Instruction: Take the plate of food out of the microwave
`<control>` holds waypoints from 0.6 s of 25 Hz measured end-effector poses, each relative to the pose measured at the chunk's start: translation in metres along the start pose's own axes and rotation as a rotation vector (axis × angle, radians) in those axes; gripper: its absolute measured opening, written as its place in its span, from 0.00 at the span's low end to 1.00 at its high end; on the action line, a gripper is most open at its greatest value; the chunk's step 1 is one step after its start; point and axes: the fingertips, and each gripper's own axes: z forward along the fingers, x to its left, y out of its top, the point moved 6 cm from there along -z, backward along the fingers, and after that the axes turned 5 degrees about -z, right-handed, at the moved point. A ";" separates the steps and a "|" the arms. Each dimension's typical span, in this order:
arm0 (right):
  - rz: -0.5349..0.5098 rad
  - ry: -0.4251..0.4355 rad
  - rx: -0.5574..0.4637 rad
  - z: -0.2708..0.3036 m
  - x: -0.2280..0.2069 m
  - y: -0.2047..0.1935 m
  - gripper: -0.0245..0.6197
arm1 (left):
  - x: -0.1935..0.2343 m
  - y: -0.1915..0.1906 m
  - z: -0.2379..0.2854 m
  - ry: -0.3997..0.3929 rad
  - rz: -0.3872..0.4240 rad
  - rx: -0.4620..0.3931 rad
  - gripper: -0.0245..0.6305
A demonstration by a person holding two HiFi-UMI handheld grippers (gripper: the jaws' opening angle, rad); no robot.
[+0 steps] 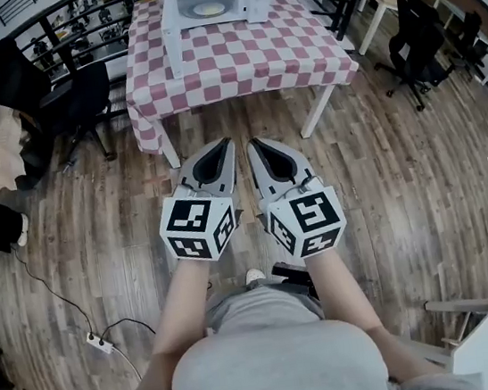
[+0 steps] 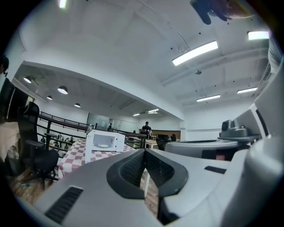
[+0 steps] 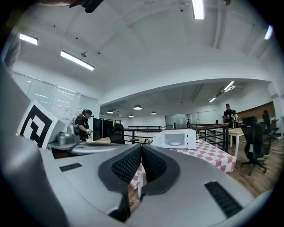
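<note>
Left claw [image 1: 223, 145]: jaws closed pad to pad, nothing between them. It is held out over the wooden floor [image 1: 386, 179] with its tips toward the table [image 1: 295, 43].
Right claw [image 1: 255, 142]: jaws pressed together, empty. It sits just beside the left claw and roughly parallel to it.
Left claw, own view [image 2: 144, 151]: the dark ribbed pads meet along one line at the tip.
Right claw, own view [image 3: 141, 148]: the pads meet in the same way, with no object in the gap.
Microwave [image 1: 212, 0]: well ahead of both claw tips, on the far part of the table, and not touched by either claw.
Door [image 1: 173, 42]: swung open at the side of the microwave nearer the left claw.
Plate of food [image 1: 211, 8]: inside the microwave cavity and well apart from both claws; it shows as a pale disc in the left gripper view [image 2: 104, 145] and the right gripper view [image 3: 175, 143].
Table: covered in a red-and-white checked cloth, with its near edge ahead of the claw tips.
Office chair [image 1: 77, 96]: black, standing ahead of the left claw and out to its side, beside the table.
</note>
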 end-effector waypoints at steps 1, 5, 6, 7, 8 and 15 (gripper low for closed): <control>0.000 0.005 -0.003 0.004 -0.005 -0.001 0.08 | 0.001 0.000 0.007 0.002 0.000 -0.002 0.04; -0.002 0.016 -0.007 0.016 -0.025 -0.005 0.08 | 0.005 -0.001 0.031 0.008 -0.024 -0.002 0.04; -0.004 0.013 -0.004 0.019 -0.031 -0.007 0.08 | 0.004 -0.001 0.036 0.008 -0.022 -0.004 0.04; -0.006 0.013 -0.002 0.021 -0.035 -0.008 0.08 | 0.004 -0.001 0.041 0.009 -0.019 -0.006 0.04; -0.007 0.015 0.000 0.023 -0.039 -0.009 0.08 | 0.004 -0.001 0.045 0.011 -0.017 -0.008 0.04; -0.012 0.023 0.004 0.042 -0.055 -0.015 0.08 | 0.016 -0.001 0.067 0.027 -0.032 -0.017 0.04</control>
